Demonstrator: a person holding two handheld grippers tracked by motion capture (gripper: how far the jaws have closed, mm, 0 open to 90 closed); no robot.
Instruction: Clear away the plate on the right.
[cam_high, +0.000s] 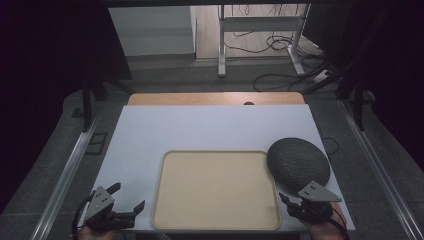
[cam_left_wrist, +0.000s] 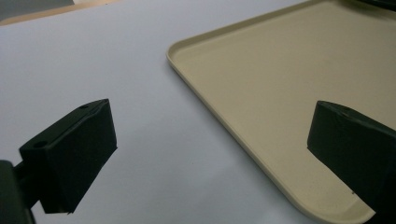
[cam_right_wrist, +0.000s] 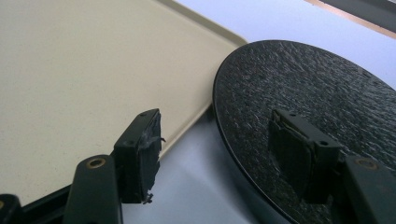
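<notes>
A beige tray (cam_high: 216, 190) is seen in the near middle of the white table (cam_high: 200, 127), and a dark textured plate (cam_high: 298, 161) lies just beside the tray's right edge, perhaps touching it. The right gripper (cam_high: 295, 204) is held with its jaws spread across the near rim of the plate, nothing being pinched. The left gripper (cam_high: 125, 200) is also spread wide and empty, low near the tray's left edge.

If the right jaws are closed carelessly, the plate rim may slip, or the plate may be pushed against the tray edge, because the rim looks thin and low. Much free room is left on the far part of the table; the near edge is close to both grippers.
</notes>
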